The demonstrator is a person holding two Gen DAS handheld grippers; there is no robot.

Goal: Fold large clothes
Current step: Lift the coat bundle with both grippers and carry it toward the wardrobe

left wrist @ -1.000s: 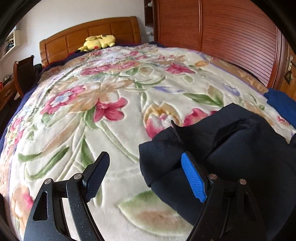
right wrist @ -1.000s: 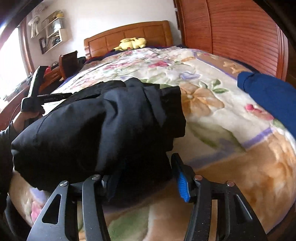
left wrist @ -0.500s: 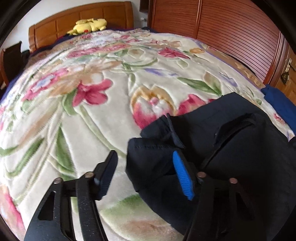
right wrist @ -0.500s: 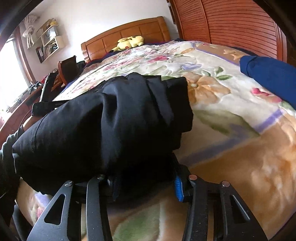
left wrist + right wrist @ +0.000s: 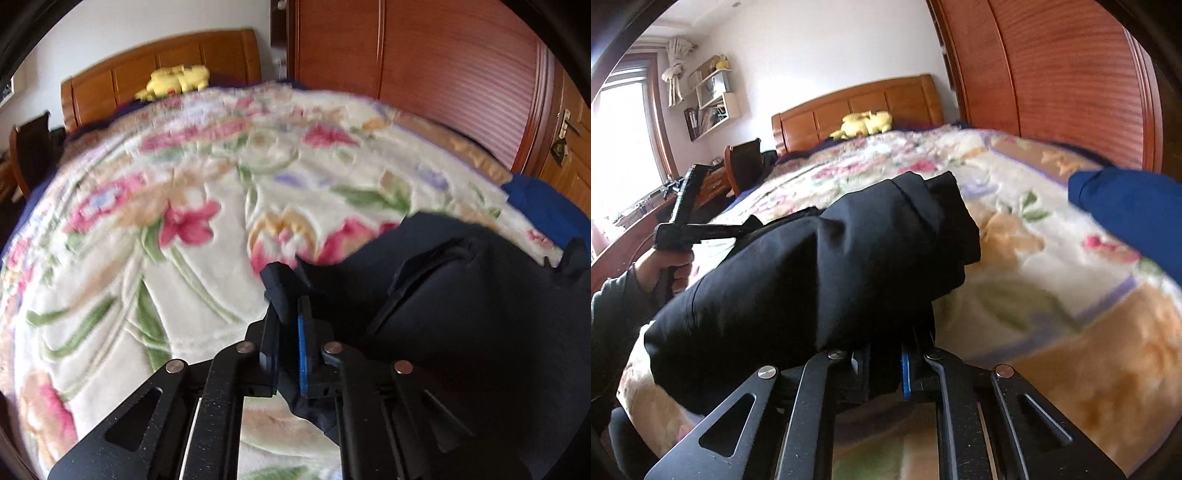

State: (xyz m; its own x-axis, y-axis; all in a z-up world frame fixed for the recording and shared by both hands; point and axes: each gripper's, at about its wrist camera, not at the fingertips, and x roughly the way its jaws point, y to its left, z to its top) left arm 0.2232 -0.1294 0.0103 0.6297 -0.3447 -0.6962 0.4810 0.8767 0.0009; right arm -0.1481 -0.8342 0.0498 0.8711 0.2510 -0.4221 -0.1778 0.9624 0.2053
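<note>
We pinch the black garment (image 5: pixel 461 314) at two near edges, left tool (image 5: pixel 290 306) and right tool (image 5: pixel 886 365) both clamped on cloth, so it can lift evenly off the floral bedspread (image 5: pixel 166 258) for folding.

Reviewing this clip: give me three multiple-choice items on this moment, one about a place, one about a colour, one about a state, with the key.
1. Where does the yellow plush toy lie?
A. by the headboard
B. on the chair
C. on the black garment

2. What colour is the garment at the bed's far right edge?
A. red
B. blue
C. white

3. How does the left gripper stand?
A. wide open over the blanket
B. out of view
C. shut on the black garment

Key: 1 A, the toy sits against the headboard; 2 B, the blue garment shows there; 3 C, its pads pinch the black cloth's edge.
</note>
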